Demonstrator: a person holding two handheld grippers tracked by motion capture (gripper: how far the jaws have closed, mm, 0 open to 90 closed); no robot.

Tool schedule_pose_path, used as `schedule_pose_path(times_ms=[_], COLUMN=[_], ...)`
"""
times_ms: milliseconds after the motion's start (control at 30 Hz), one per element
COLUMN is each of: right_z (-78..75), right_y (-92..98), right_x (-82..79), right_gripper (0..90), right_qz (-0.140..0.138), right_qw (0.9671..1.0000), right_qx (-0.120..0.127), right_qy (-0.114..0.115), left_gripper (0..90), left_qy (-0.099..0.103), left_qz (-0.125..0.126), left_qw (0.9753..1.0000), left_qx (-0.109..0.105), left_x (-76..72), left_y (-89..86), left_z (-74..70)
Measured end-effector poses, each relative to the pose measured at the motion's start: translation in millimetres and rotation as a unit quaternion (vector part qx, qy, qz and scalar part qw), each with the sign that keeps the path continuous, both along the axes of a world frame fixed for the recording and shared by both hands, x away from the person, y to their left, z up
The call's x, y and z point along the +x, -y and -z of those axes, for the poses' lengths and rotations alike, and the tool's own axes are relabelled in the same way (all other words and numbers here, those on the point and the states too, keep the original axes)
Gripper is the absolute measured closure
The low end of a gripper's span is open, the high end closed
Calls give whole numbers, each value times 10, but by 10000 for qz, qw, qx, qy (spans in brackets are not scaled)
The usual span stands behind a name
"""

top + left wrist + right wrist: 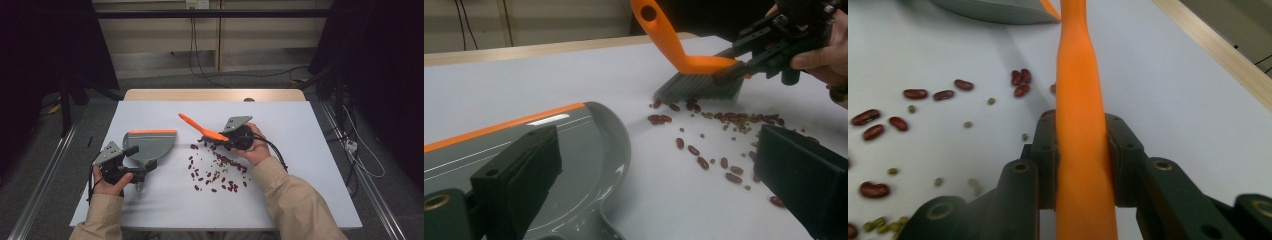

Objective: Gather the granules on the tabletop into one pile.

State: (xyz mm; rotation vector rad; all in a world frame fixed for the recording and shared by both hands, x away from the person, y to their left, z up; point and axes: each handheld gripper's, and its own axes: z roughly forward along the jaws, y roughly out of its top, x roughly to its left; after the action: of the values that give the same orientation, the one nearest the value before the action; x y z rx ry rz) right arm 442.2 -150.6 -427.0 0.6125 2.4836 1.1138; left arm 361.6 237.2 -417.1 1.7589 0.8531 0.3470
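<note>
A grey dustpan [150,141] with an orange front lip lies flat on the white table at the left. My left gripper [141,161] stands open at the pan's handle end, its jaws wide apart on either side of the dustpan [574,145]. Right of centre, my right gripper [227,139] is shut on the handle of an orange brush [200,129]. The handle [1080,100] runs up between the shut jaws. The brush's grey bristles [699,87] rest on the table behind scattered red beans [215,170] and small green beans [724,145].
The white table [310,130] has a wooden strip [215,95] along its far edge. Cables [200,60] run over the floor behind it, and metal rails flank both sides. A person's sleeved forearms come in from the near edge.
</note>
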Motion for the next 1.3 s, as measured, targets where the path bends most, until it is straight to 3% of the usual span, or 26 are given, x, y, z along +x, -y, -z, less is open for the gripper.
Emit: schedule_pose_path(times_ms=[400, 833, 1033, 1133, 1300], right_z=[-15, -50, -114, -180, -215], right_y=[16, 10, 32, 82, 87], right_x=[-270, -428, -416, -331, -132], right_gripper=[714, 715, 716, 716, 716], right_qz=[-346, -540, -500, -391, -137], right_qw=[9994, 9985, 9987, 9988, 9989], right_qx=[-12, -46, 41, 272, 394], right_qy=[-6, -65, 63, 119, 229], left_gripper=[49, 49, 49, 49, 49], left_qy=[-3, 11, 10, 8, -9], left_qz=[2, 10, -14, -15, -2], left_qw=[10000, 10000, 10000, 10000, 10000], left_qx=[0, 4, -12, -9, -4], left_x=[-8, -13, -18, -15, -5], left_y=[7, 18, -1, 7, 15], left_z=[-2, -5, -12, -9, 0])
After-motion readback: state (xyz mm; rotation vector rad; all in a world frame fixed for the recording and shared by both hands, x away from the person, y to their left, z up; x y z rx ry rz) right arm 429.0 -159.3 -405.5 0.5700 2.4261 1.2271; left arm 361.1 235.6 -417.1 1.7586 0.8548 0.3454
